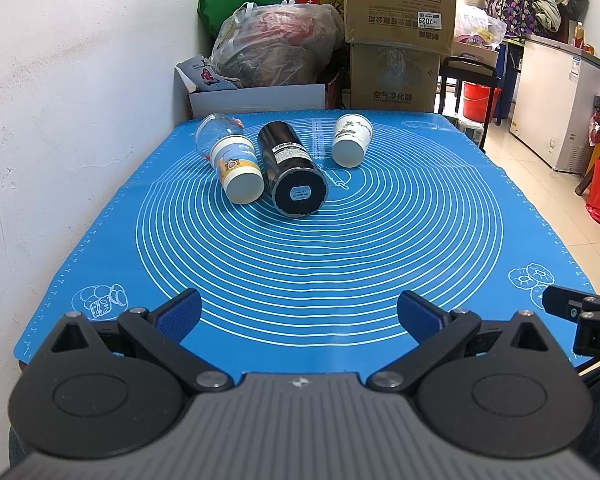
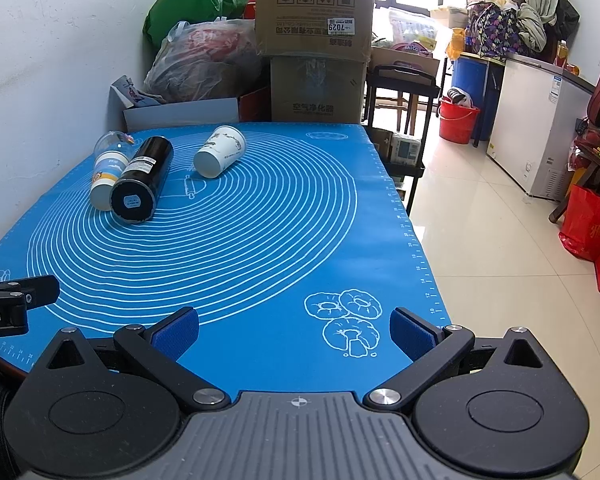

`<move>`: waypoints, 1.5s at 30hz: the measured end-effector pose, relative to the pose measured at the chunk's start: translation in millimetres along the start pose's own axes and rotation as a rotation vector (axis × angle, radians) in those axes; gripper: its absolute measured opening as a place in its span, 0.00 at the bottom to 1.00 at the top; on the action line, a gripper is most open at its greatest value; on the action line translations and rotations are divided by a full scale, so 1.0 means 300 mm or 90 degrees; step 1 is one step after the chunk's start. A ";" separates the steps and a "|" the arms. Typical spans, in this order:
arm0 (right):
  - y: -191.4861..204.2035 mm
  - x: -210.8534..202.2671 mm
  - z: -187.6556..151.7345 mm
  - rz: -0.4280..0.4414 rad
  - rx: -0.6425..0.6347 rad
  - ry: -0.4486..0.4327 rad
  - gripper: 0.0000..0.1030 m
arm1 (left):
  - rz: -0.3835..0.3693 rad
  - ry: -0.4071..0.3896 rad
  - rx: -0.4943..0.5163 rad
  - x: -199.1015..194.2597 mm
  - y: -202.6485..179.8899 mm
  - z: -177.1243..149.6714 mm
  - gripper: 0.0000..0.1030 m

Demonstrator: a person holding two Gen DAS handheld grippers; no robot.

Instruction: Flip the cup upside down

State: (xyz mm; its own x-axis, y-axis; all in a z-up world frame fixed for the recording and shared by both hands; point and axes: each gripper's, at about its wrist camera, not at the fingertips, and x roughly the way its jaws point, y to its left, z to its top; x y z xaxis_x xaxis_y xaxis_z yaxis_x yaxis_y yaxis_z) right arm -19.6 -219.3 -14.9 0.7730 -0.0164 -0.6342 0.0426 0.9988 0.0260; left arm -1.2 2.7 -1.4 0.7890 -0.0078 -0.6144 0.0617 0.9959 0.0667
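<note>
Three cups lie on their sides on the blue mat (image 1: 300, 264), bases toward me: a white paper cup (image 1: 352, 141) (image 2: 220, 151) at the back, a black tumbler (image 1: 292, 170) (image 2: 142, 180) in the middle, and a clear cup with a white and blue sleeve (image 1: 230, 162) (image 2: 108, 174) touching the tumbler's left side. My left gripper (image 1: 298, 318) is open and empty over the mat's near edge. My right gripper (image 2: 294, 334) is open and empty over the mat's near right corner. Both are far from the cups.
A white wall (image 1: 60, 120) runs along the table's left side. Cardboard boxes (image 1: 396, 36) and full plastic bags (image 1: 276, 48) are stacked behind the table. To the right are a tiled floor (image 2: 500, 240), a red bucket (image 2: 458, 120) and a white freezer (image 2: 540, 128).
</note>
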 end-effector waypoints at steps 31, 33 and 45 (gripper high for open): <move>-0.058 0.096 0.151 -0.012 0.005 -0.028 1.00 | 0.013 -0.056 0.042 0.125 -0.066 0.170 1.00; -0.074 0.130 0.182 -0.013 0.008 -0.029 1.00 | 0.007 -0.057 0.046 0.171 -0.081 0.214 1.00; -0.186 0.385 0.334 -0.049 0.012 -0.014 1.00 | -0.031 -0.048 0.072 0.624 -0.206 0.530 1.00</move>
State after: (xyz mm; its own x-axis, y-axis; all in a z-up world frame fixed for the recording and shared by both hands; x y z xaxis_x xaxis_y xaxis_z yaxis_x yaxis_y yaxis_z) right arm 130.6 -281.7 -12.2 0.7809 -0.0939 -0.6176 0.1138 0.9935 -0.0071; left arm 239.8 -74.7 4.3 0.8264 -0.0676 -0.5590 0.1672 0.9775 0.1290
